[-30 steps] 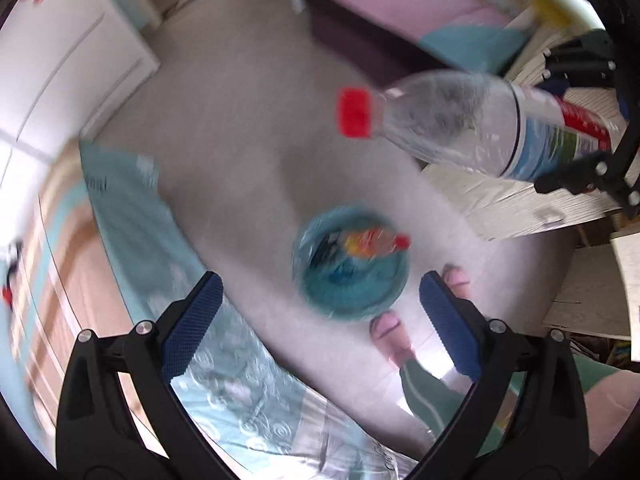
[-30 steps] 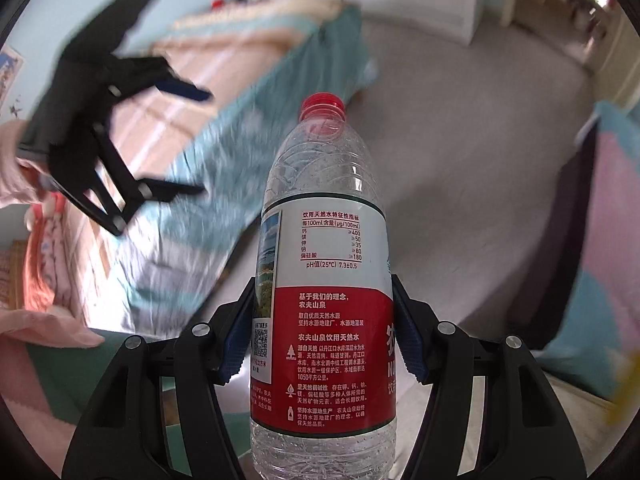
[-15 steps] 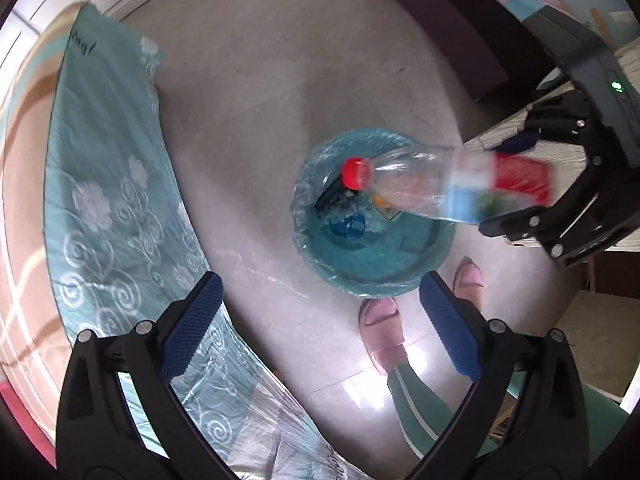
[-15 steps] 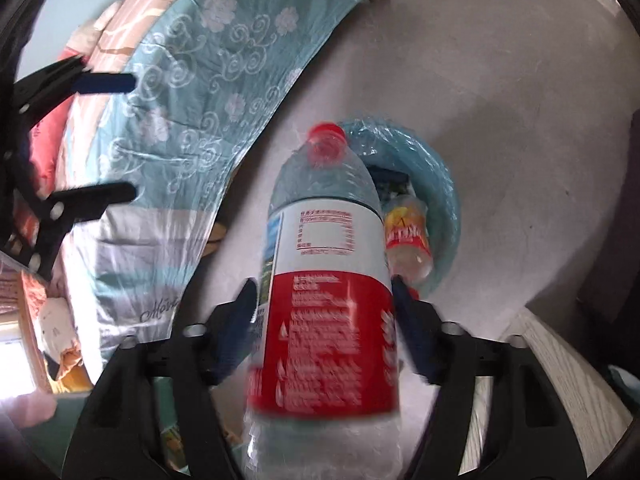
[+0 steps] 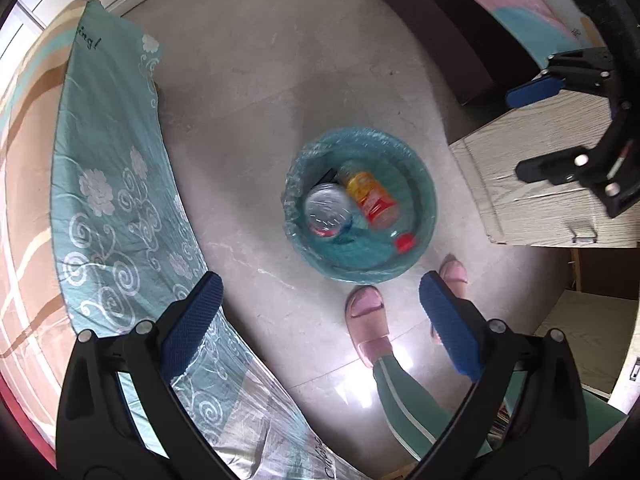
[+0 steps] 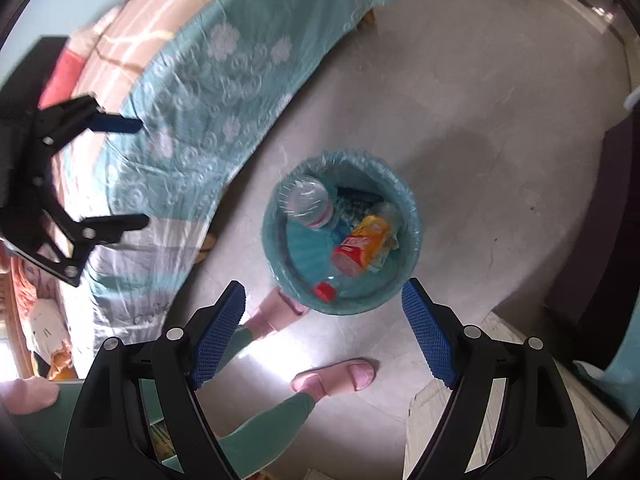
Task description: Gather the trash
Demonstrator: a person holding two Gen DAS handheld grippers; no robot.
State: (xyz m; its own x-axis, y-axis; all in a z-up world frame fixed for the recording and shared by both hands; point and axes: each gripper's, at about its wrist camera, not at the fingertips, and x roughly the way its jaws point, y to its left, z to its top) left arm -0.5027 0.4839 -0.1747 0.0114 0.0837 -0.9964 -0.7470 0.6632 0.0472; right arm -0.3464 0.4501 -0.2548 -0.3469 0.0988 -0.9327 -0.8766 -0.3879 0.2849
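A round bin lined with a teal bag (image 5: 416, 176) stands on the floor; it also shows in the right wrist view (image 6: 408, 200). Inside lie a clear water bottle (image 5: 326, 208) (image 6: 306, 200), seen bottom-up, and an orange-labelled bottle with a red cap (image 5: 370, 198) (image 6: 360, 246). My left gripper (image 5: 320, 322) is open and empty, high above the floor near the bin. My right gripper (image 6: 324, 330) is open and empty above the bin; it also shows at the right of the left wrist view (image 5: 560, 128).
A bed with a teal flowered sheet (image 5: 108, 184) (image 6: 224, 80) runs along one side of the bin. A light wooden table (image 5: 532, 160) and a dark sofa base (image 5: 440, 20) stand on the other. The person's feet in pink slippers (image 5: 366, 328) (image 6: 336, 376) are by the bin.
My right gripper opened and let go of the water bottle, which dropped into the bin. Both grippers now look down on the bin from higher up.
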